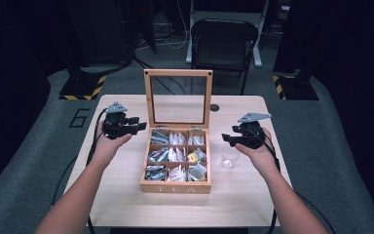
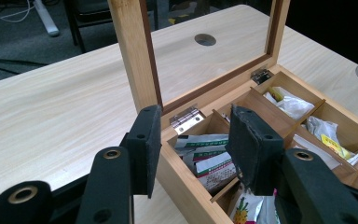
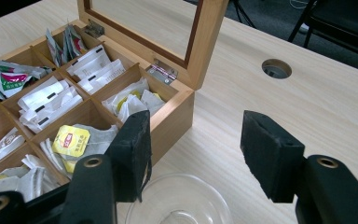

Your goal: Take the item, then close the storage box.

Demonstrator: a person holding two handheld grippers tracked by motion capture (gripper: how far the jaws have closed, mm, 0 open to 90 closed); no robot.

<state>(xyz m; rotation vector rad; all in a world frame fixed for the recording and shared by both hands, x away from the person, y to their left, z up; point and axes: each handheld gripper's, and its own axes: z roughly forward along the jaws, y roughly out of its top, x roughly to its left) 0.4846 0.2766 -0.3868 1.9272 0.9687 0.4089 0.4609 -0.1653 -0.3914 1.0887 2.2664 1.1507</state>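
Observation:
A wooden tea box [image 1: 175,187] stands mid-table with its glass lid [image 1: 177,73] upright, and its compartments hold several tea bags. My left gripper [image 1: 139,126] hovers at the box's far left corner [image 2: 177,172], open, with nothing between its pads. In the left gripper view, my left gripper [image 2: 193,140] looks across that corner. My right gripper [image 1: 225,139] hangs right of the box above a small clear glass cup [image 1: 229,157], open and holding nothing. The right gripper view has my right gripper [image 3: 196,144] over the cup's rim [image 3: 177,200], beside the box wall [image 3: 170,116] and a yellow-tagged bag [image 3: 71,140].
A round cable hole [image 1: 215,107] sits in the tabletop behind the box. A dark chair [image 1: 222,41] stands beyond the table's far edge. Bare wood lies on both sides of the box and along the near edge [image 1: 175,219].

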